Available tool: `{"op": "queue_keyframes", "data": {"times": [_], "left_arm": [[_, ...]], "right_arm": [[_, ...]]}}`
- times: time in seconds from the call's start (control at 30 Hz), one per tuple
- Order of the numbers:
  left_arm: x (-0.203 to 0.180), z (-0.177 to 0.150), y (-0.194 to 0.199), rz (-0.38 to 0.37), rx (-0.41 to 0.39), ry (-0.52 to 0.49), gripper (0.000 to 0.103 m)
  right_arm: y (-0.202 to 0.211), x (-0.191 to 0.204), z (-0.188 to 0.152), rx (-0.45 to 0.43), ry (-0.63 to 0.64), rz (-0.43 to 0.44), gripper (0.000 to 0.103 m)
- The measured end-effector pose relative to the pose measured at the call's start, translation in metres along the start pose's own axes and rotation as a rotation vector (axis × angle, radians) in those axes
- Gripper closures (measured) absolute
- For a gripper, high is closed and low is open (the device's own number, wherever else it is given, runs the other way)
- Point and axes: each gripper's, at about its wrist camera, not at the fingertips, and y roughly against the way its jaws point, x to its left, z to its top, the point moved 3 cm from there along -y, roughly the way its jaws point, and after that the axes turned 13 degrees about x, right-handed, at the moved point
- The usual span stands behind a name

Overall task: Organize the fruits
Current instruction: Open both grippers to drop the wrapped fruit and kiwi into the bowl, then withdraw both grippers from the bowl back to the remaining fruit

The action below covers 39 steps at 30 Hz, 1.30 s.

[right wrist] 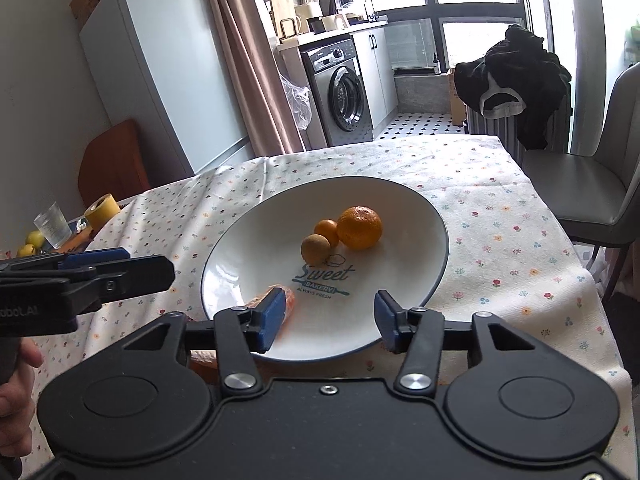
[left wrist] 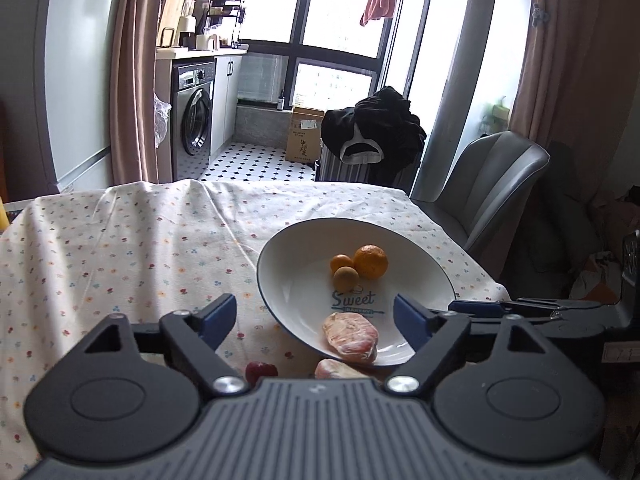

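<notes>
A white plate (left wrist: 404,240) marked "Sweet Bakery" holds a large orange (left wrist: 371,261), two small round fruits (left wrist: 341,263) (left wrist: 346,278) and a peeled pink segment (left wrist: 351,338). Another peeled segment (left wrist: 338,370) and a red strawberry (left wrist: 261,372) lie on the cloth just before the plate. My left gripper (left wrist: 314,320) is open and empty above the plate's near edge. My right gripper (right wrist: 327,322) is open and empty over the plate (right wrist: 256,216); the orange (right wrist: 359,227) lies ahead of it and a pink segment (right wrist: 286,298) shows behind its left finger.
A floral tablecloth (left wrist: 120,248) covers the table. A grey chair (left wrist: 492,184) stands at the far right. A glass (right wrist: 53,225), yellow tape roll (right wrist: 102,210) and yellow fruits (right wrist: 32,240) sit at the table's left end. The left gripper's side (right wrist: 88,276) shows left of the plate.
</notes>
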Motion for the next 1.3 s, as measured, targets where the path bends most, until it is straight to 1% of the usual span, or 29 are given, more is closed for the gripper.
{"op": "queue_keyframes", "data": {"times": [0.1,0.17,0.2,0.27,0.4,0.43,0.6,0.8,0.93,1.03,1.17,1.3], "left_arm": [[0.005,-0.003,0.010,0.026,-0.017,0.010,0.012],[0.009,-0.007,0.016,0.040,-0.026,0.021,0.012],[0.011,-0.009,0.019,0.046,-0.028,0.027,0.011],[0.015,-0.013,0.024,0.053,-0.028,0.038,0.011],[0.024,-0.022,0.034,0.059,-0.031,0.057,0.011],[0.026,-0.024,0.036,0.060,-0.030,0.059,0.011],[0.033,-0.035,0.043,0.067,-0.026,0.074,0.011],[0.041,-0.048,0.044,0.051,-0.014,0.094,0.010],[0.040,-0.055,0.045,0.042,-0.005,0.099,0.008],[0.038,-0.059,0.045,0.051,-0.001,0.093,0.008],[0.034,-0.063,0.043,0.029,0.008,0.083,0.008],[0.032,-0.065,0.047,0.024,-0.007,0.074,0.008]], "right_arm": [[0.004,0.003,-0.003,-0.011,0.003,0.005,0.043],[0.007,0.004,-0.004,-0.019,0.003,0.011,0.033],[0.010,0.005,-0.005,-0.026,0.005,0.016,0.030],[0.015,0.006,-0.007,-0.040,0.006,0.023,0.014],[0.023,0.007,-0.013,-0.052,0.009,0.026,0.005],[0.024,0.007,-0.015,-0.054,0.008,0.026,0.000],[0.030,0.009,-0.025,-0.055,0.002,0.033,0.000],[0.044,0.010,-0.034,-0.119,0.002,-0.002,0.000],[0.053,0.008,-0.038,-0.133,-0.022,-0.025,0.000],[0.058,0.008,-0.042,-0.145,-0.028,-0.040,0.000],[0.063,0.013,-0.046,-0.133,0.001,-0.042,0.000],[0.067,0.021,-0.048,-0.120,0.021,-0.020,0.000]]}}
